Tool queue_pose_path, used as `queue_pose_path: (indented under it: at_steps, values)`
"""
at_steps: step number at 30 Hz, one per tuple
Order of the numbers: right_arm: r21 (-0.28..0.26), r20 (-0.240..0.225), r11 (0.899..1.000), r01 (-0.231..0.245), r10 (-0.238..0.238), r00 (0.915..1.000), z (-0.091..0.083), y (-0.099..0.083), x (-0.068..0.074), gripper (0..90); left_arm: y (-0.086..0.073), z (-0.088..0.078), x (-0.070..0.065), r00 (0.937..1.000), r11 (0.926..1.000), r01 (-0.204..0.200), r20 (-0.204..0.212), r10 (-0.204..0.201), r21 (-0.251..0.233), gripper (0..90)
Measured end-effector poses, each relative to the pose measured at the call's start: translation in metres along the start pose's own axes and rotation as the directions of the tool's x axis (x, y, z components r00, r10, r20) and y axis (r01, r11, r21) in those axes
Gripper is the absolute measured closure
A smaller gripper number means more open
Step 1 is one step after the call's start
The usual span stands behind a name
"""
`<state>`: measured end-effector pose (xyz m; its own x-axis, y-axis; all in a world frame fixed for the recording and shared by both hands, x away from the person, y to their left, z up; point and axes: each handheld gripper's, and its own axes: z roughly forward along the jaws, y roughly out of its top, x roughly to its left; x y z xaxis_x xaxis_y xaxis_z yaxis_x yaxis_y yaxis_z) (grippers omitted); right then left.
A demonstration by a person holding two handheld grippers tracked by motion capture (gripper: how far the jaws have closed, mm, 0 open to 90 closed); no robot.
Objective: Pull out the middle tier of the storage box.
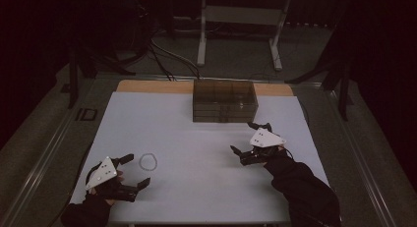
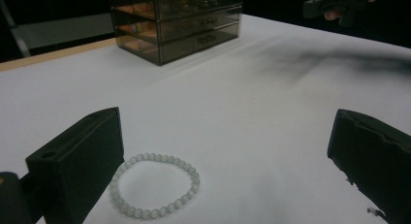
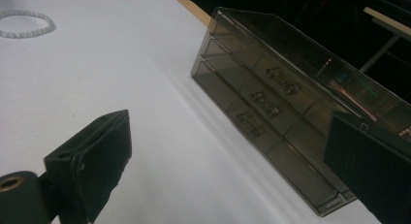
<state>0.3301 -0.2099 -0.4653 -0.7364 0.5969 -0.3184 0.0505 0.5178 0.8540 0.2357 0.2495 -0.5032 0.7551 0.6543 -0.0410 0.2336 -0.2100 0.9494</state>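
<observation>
A white bead bracelet [image 1: 148, 161] lies flat on the white table [image 1: 196, 187] at the front left. My left gripper [image 1: 137, 170] stands open just beside it, nothing between its jaws. In the left gripper view the bracelet [image 2: 155, 185] rests close to the left jaw, inside the wide gap of the gripper [image 2: 225, 151]. A smoky clear three-drawer box [image 1: 224, 101] stands at the back middle with its drawers shut. My right gripper [image 1: 244, 137] is open just in front of the box's right end. The right gripper view looks along the drawer fronts [image 3: 271, 103] between its open jaws [image 3: 228, 156].
The bracelet [image 3: 26, 23] shows far off at the top left of the right gripper view. The other hand's gripper [image 2: 339, 3] shows at the top right of the left gripper view. A wooden strip [image 1: 152, 86] edges the table's back. Cables and a metal stand [image 1: 241, 20] lie on the floor beyond.
</observation>
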Motion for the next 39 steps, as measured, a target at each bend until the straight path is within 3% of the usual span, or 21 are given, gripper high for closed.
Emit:
queue_pose_path:
  at_steps: [6, 10, 18, 19, 23, 27, 37, 39]
  values:
    - [0.032, 0.022, 0.998, 0.049, -0.049, 0.9985, 0.005, 0.0, -0.003, 4.2, 0.0, 0.0, 0.0, 1.0, 1.0, -0.001, 0.0, 0.001, -0.001, 1.1]
    - [0.049, 0.022, 0.998, 0.048, -0.049, 0.9986, 0.009, 0.0, -0.005, 4.2, 0.001, 0.0, -0.001, 1.0, 1.0, -0.008, 0.002, 0.008, -0.004, 1.1]
    - [0.093, 0.046, 0.99, 0.11, -0.115, 0.9924, 0.017, 0.003, -0.004, 4.2, 0.0, 0.0, 0.0, 1.0, 1.0, -0.006, -0.001, 0.006, -0.006, 1.1]
    - [0.11, 0.049, 0.983, 0.144, -0.15, 0.9875, 0.02, 0.005, -0.003, 4.2, 0.0, 0.0, 0.0, 1.0, 1.0, -0.001, -0.001, 0.001, -0.002, 1.1]
    - [0.135, 0.058, 0.974, 0.182, -0.192, 0.9798, 0.025, 0.005, -0.002, 4.2, 0.0, 0.0, 0.0, 1.0, 1.0, 0.001, 0.002, -0.001, -0.001, 1.1]
    - [0.152, 0.065, 0.969, 0.192, -0.204, 0.9768, 0.029, 0.005, -0.002, 4.2, 0.0, 0.001, 0.0, 1.0, 1.0, -0.001, 0.007, 0.001, 0.002, 1.1]
    - [0.201, 0.091, 0.947, 0.253, -0.275, 0.9572, 0.039, 0.006, -0.003, 5.2, 0.0, 0.001, -0.001, 1.0, 1.0, 0.0, 0.01, 0.0, 0.001, 1.1]
    - [0.227, 0.098, 0.936, 0.268, -0.295, 0.9503, 0.043, 0.005, -0.003, 5.2, 0.0, 0.001, -0.001, 1.0, 1.0, 0.003, 0.009, -0.003, -0.002, 1.1]
